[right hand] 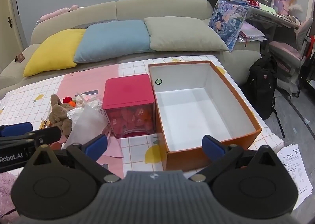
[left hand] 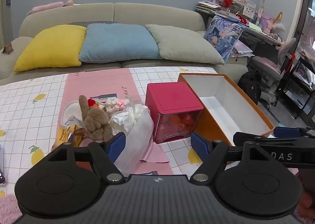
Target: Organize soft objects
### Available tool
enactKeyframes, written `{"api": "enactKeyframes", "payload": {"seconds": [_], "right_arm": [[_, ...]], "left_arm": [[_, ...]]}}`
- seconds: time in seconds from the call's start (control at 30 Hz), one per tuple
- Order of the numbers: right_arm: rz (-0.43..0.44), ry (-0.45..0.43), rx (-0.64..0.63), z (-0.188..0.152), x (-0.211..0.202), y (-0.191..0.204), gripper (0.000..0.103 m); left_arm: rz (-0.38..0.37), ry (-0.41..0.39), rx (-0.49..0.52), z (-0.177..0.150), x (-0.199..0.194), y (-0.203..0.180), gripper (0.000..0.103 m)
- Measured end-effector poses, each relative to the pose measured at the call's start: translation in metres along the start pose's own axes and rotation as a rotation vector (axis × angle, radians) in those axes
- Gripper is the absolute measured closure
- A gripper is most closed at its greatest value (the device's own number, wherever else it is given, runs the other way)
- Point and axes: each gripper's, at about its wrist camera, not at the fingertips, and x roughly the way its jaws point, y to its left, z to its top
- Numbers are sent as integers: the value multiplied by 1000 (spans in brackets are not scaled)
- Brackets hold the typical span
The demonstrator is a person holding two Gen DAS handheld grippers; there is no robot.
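A brown plush rabbit (left hand: 96, 123) lies in a pile with a white wrapped bouquet (left hand: 135, 131), small pastel soft pieces (left hand: 116, 105) and a yellow snack packet (left hand: 67, 135) on the table. My left gripper (left hand: 158, 142) is open just in front of the bouquet, holding nothing. An open orange box (right hand: 244, 106) with a white inside stands to the right, with nothing in it. My right gripper (right hand: 159, 146) is open at its near corner. The rabbit (right hand: 59, 114) and bouquet (right hand: 86, 123) also show in the right wrist view.
A red cube box (left hand: 173, 110) with a clear front stands between the pile and the orange box; it also shows in the right wrist view (right hand: 129, 104). A sofa (left hand: 110, 13) with yellow, blue and grey cushions lies behind. A backpack (right hand: 261, 86) and chair stand at the right.
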Motion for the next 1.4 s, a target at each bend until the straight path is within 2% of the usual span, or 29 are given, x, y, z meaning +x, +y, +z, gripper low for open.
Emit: {"api": "enactKeyframes", "payload": {"seconds": [0.07,0.13,0.27,0.33,1.4], "right_arm": [[-2,5,4,0,1,0,3],[-4,10,6,0,1,1,3],[-7,18,11,0,2,0,3],[4,3,9,-4,3,-7,3],[0,21,11,-2,5,-8,3]], "left_arm": [[8,-8,13,-1,0,-5,15],[-28,-17,-6,1,-3,0,15],[-21,-24,1,0,-4,-3,15],[-52,-23,1,2,-4,-1,15],[-33,-16,14,-2,0,-3,15]]}}
